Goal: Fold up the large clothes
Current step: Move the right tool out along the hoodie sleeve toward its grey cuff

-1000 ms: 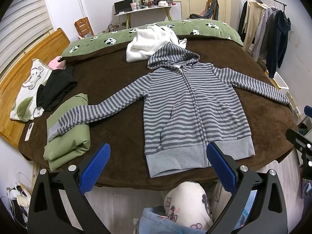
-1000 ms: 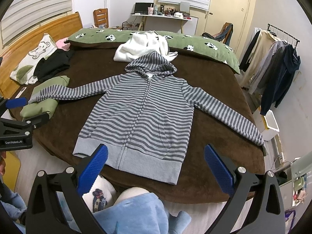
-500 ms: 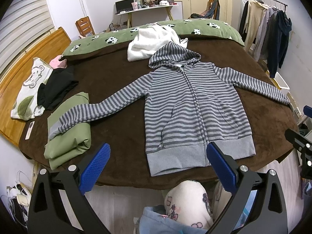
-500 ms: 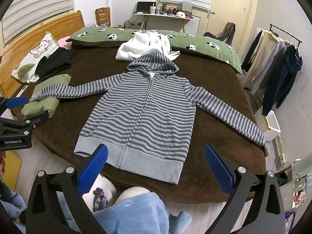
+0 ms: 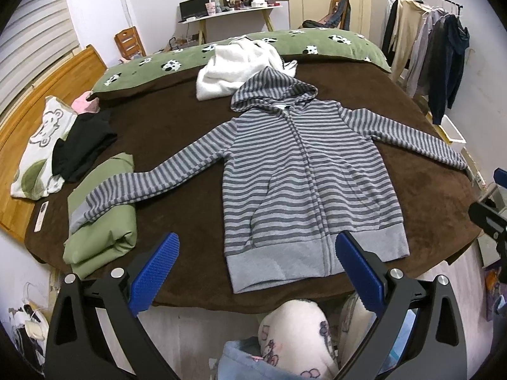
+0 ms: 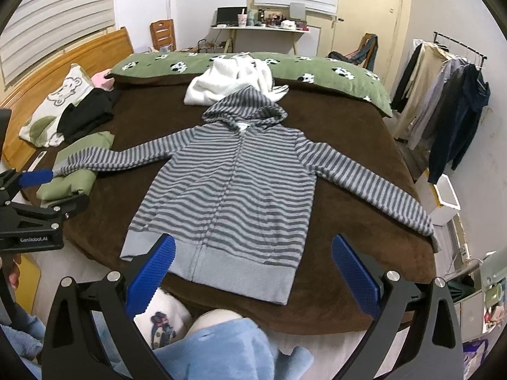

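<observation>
Both the left hand-held gripper [image 5: 255,269] and the right hand-held gripper [image 6: 252,269] hang released, holding nothing, above the near edge of the brown-blanketed bed [image 5: 190,120]. The grey striped zip hoodie [image 5: 304,171] lies flat, sleeves spread. Best to pinch each sleeve at the cuff and fold inward, lifting the left sleeve clear of the folded green cloth [image 5: 101,221].

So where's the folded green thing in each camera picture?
Left wrist view: the folded green garment lies low on the left, under the striped hoodie's sleeve cuff.
Right wrist view: the folded green garment sits at the left edge, mid-height, just beyond the left gripper.
Shared landmark: the white fluffy garment behind the hood.
</observation>
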